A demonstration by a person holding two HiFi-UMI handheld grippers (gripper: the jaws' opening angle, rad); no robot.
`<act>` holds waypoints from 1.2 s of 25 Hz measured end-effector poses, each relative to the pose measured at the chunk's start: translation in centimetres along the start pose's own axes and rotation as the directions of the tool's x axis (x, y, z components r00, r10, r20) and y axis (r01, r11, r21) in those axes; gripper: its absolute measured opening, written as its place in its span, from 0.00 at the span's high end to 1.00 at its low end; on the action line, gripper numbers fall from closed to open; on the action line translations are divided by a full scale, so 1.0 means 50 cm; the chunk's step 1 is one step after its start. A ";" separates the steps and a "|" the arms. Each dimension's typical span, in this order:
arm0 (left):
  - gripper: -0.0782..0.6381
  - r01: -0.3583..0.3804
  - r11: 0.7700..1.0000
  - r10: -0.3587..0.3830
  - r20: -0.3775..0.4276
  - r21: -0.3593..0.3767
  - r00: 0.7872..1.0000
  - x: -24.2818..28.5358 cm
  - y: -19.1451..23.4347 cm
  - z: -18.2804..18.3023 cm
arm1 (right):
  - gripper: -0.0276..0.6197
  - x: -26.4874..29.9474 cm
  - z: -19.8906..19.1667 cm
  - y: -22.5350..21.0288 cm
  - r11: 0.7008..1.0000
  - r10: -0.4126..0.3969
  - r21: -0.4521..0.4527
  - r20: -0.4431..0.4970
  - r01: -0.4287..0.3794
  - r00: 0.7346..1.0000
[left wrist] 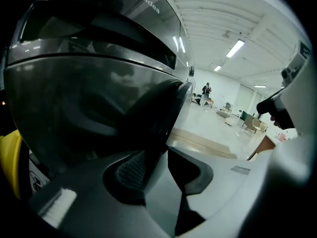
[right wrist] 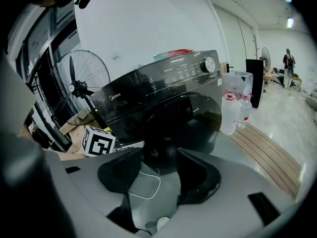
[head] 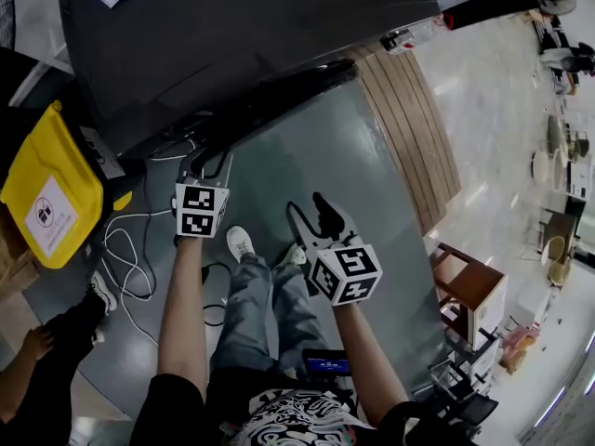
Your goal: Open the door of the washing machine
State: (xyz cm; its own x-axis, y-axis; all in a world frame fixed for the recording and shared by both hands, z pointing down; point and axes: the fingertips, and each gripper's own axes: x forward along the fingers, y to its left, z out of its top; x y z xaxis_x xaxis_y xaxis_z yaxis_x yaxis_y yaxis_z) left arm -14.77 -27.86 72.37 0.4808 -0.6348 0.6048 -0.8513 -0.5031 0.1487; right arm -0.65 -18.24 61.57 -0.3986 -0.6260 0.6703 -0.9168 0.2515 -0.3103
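Note:
The dark washing machine (head: 242,35) fills the top of the head view, and its round door (right wrist: 184,125) faces my right gripper view. My left gripper (head: 208,159) is up against the door's left edge (left wrist: 166,115). In the left gripper view that dark edge runs down into the gap between the open jaws (left wrist: 161,157), close to the left pad (left wrist: 130,171). I cannot tell whether the door is ajar. My right gripper (head: 307,207) hangs lower, back from the machine. It is open (right wrist: 161,165) with only floor and cable showing between its fingers.
A yellow bin (head: 46,198) stands left of the machine, with loose white cable (head: 125,249) on the floor beside it. Right of the machine are water bottles (right wrist: 237,110) and a wooden slatted platform (head: 409,128). A fan (right wrist: 79,88) and another person (head: 37,360) are at the left.

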 end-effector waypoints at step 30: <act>0.78 0.265 0.947 -0.236 -0.165 0.183 0.958 -0.045 -0.259 -0.085 | 0.63 0.041 -0.002 -0.010 0.998 -0.052 0.043 -0.057 0.055 0.997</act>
State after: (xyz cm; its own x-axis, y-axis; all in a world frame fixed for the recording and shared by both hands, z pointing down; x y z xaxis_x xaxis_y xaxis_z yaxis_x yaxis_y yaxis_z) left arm -5.74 -17.41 72.41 0.6269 -0.3927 0.6728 -0.6404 -0.7517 0.1579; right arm -1.03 -19.56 63.18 -0.3510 -0.5955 0.7226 -0.9352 0.1851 -0.3018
